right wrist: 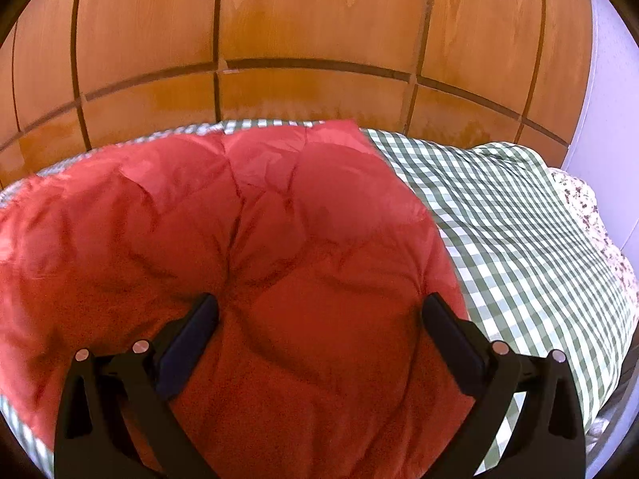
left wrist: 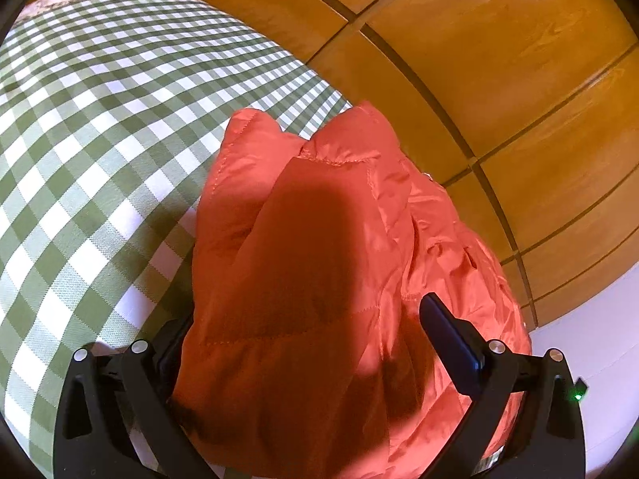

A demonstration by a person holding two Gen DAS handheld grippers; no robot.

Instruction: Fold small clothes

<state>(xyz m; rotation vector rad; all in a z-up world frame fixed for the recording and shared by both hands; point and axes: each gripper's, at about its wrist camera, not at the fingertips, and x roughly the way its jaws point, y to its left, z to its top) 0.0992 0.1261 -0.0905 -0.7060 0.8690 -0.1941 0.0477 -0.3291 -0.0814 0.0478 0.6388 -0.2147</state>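
Observation:
An orange-red quilted jacket (left wrist: 319, 239) lies bunched on the green-and-white checked bedcover (left wrist: 100, 139). In the left wrist view, a folded flap of it rises between the fingers. My left gripper (left wrist: 311, 307) is open wide around this flap. Its right finger (left wrist: 447, 339) shows, and its left finger is hidden under the fabric. In the right wrist view the jacket (right wrist: 239, 219) spreads out flat and puffy. My right gripper (right wrist: 321, 299) hovers open just above it, both fingers spread wide with only the jacket's surface below them.
Wooden panelled cabinet doors (right wrist: 319, 40) stand right behind the bed. A white wall (right wrist: 611, 80) is at the right. A floral-patterned cloth (right wrist: 591, 215) edges the checked cover (right wrist: 519, 239), which has free room beside the jacket.

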